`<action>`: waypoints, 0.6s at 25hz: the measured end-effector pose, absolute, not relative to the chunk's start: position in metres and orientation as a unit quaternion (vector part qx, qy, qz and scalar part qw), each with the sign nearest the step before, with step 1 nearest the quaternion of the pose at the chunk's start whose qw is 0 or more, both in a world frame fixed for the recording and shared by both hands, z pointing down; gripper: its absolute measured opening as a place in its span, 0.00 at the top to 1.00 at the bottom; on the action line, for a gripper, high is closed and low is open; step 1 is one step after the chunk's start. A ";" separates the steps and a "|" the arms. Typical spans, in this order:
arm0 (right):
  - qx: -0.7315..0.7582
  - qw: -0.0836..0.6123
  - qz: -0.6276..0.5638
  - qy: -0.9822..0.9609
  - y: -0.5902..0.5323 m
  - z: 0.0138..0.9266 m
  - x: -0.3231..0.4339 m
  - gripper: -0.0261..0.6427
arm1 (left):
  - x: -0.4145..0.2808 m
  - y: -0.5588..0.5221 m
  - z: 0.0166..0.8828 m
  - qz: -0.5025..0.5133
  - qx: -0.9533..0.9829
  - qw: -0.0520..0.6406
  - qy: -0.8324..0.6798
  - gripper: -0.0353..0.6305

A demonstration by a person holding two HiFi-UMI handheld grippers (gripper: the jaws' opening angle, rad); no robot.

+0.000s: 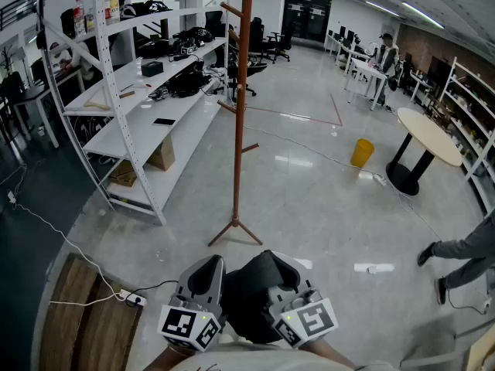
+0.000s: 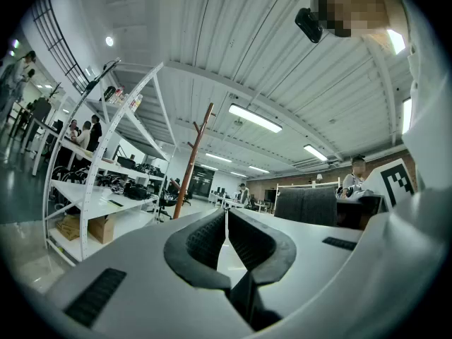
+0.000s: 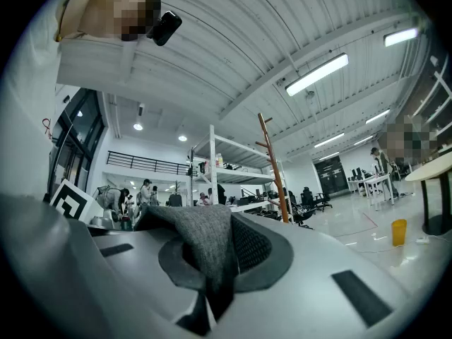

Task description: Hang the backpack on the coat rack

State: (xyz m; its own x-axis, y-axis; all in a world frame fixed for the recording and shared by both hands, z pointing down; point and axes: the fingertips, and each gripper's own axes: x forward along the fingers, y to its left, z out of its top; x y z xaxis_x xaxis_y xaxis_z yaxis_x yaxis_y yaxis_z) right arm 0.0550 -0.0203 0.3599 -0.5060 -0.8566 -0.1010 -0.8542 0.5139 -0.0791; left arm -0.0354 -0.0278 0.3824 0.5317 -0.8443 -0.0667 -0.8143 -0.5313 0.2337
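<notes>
At the bottom edge of the head view, the backpack (image 1: 251, 292) sat between both grippers, well apart from the coat rack (image 1: 241, 114).

Only the backpack's dark, rounded top showed there; its lower part was cut off by the frame, and no straps could be made out. The rack's top also ran out of the picture, leaving a slim red-brown pole, short pegs and splayed feet on the glossy grey floor (image 1: 309, 192). The right gripper view alone showed the right gripper (image 3: 212, 235) with its jaws clamped on a fold of grey woven backpack fabric that hid one ribbed pad. The left gripper view showed the left gripper (image 2: 226, 219) with its jaws drawn together, tips meeting, a sliver of light between the ribbed black pads and nothing discernible between them.
</notes>
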 end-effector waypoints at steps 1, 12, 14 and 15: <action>-0.491 0.063 -0.008 0.869 -0.020 0.359 0.054 0.91 | -0.036 -0.028 0.382 -0.086 0.871 0.087 -0.476 0.91; -0.481 0.056 0.003 0.875 -0.018 0.355 0.048 0.91 | -0.032 -0.026 0.377 -0.088 0.873 0.080 -0.474 0.91; -0.481 0.054 0.004 0.875 -0.018 0.355 0.049 0.91 | -0.032 -0.026 0.378 -0.089 0.872 0.079 -0.474 0.91; -0.481 0.053 0.004 0.875 -0.019 0.355 0.050 0.91 | -0.032 -0.026 0.378 -0.089 0.872 0.079 -0.475 0.91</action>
State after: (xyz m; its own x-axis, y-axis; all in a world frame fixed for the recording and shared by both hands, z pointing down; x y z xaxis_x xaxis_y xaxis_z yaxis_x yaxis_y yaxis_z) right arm 0.0499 -0.0189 0.3552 -0.5309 -0.8418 -0.0975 -0.8428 0.5365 -0.0435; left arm -0.0320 -0.0265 0.3778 0.5336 -0.8419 -0.0799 -0.8139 -0.5369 0.2220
